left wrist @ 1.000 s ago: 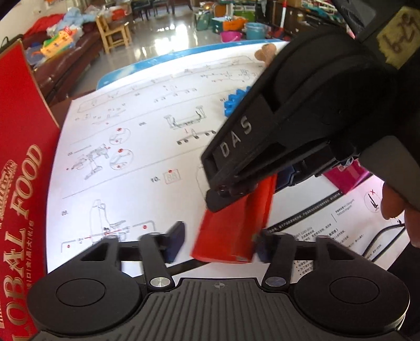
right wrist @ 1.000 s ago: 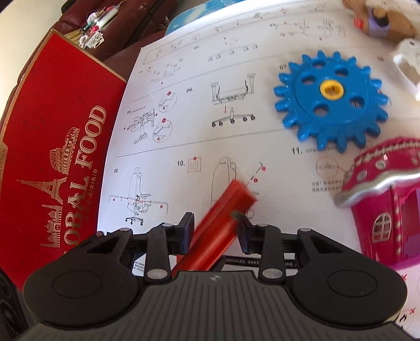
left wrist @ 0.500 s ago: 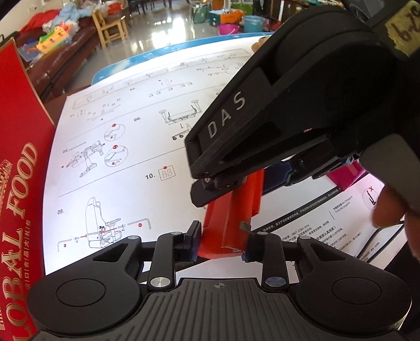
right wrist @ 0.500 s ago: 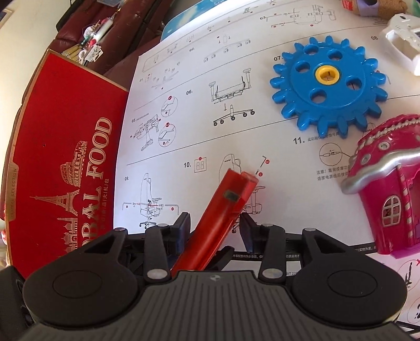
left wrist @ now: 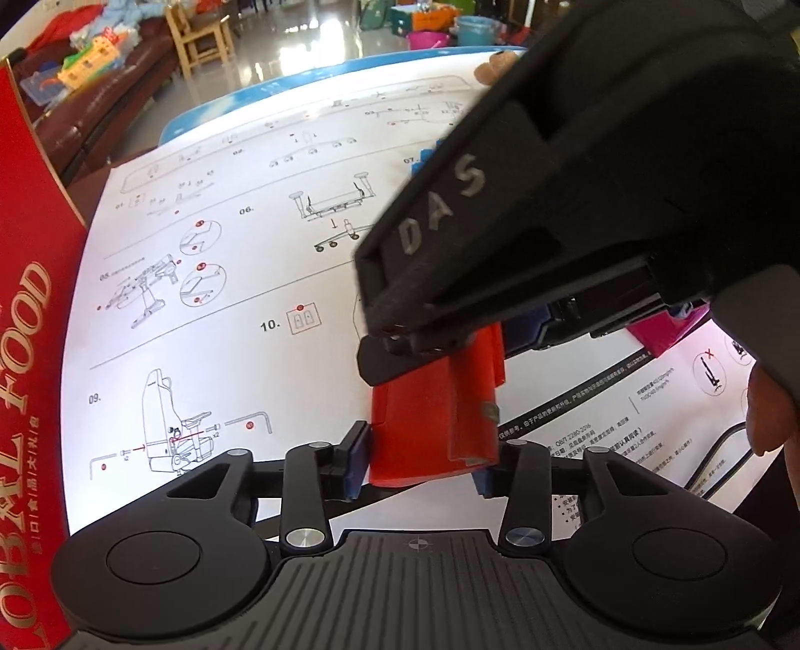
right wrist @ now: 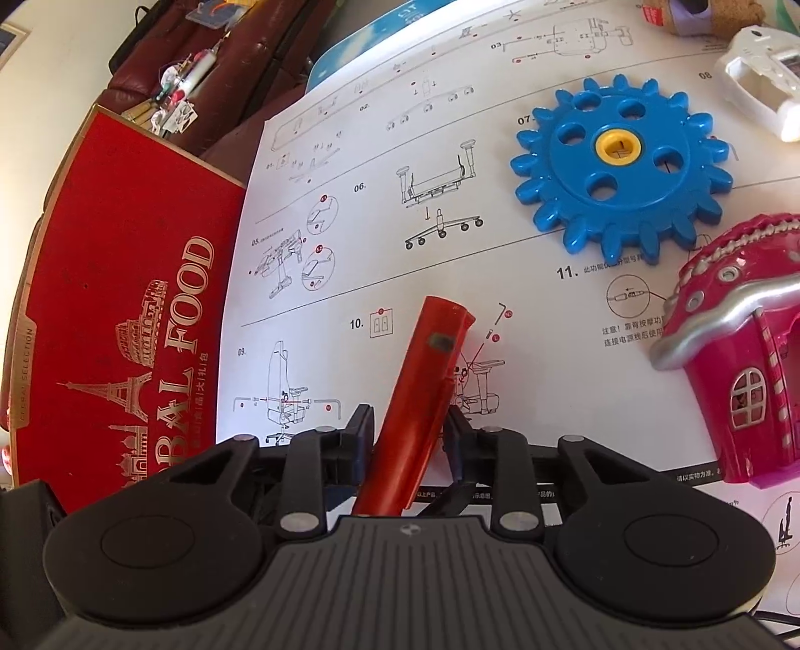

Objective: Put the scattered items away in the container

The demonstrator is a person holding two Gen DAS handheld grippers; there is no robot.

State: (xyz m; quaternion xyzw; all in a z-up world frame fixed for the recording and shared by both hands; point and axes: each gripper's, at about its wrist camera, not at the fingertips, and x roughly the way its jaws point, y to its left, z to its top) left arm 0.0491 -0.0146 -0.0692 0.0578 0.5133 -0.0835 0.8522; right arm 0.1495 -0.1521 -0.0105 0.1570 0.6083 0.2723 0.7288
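A long red plastic piece [left wrist: 420, 410] hangs over the white instruction sheet [left wrist: 225, 280], held from two sides. My left gripper [left wrist: 422, 467] has both pads against its lower end; its jaws are easing open with the piece still between them. Just above, the black housing [left wrist: 575, 175] of the other tool hides the piece's upper part. In the right wrist view the red piece [right wrist: 425, 380] sticks out forward between the fingers of my right gripper [right wrist: 407, 427], whose jaws are closing on it. The red GLOBAL FOOD box [right wrist: 125, 260] lies to the left.
On the sheet [right wrist: 450, 100] to the right lie a blue gear [right wrist: 620, 160], a pink toy house [right wrist: 740, 360], a white plastic toy [right wrist: 760, 85] and a plush toy [right wrist: 700, 15]. A brown sofa [right wrist: 225, 60] stands beyond the table. A hand [left wrist: 765, 415] shows at the right edge.
The left jaws have drawn in from wide apart onto the red piece's lower end. The piece, blurred a second ago, is now steady and stands more upright between the right fingers.
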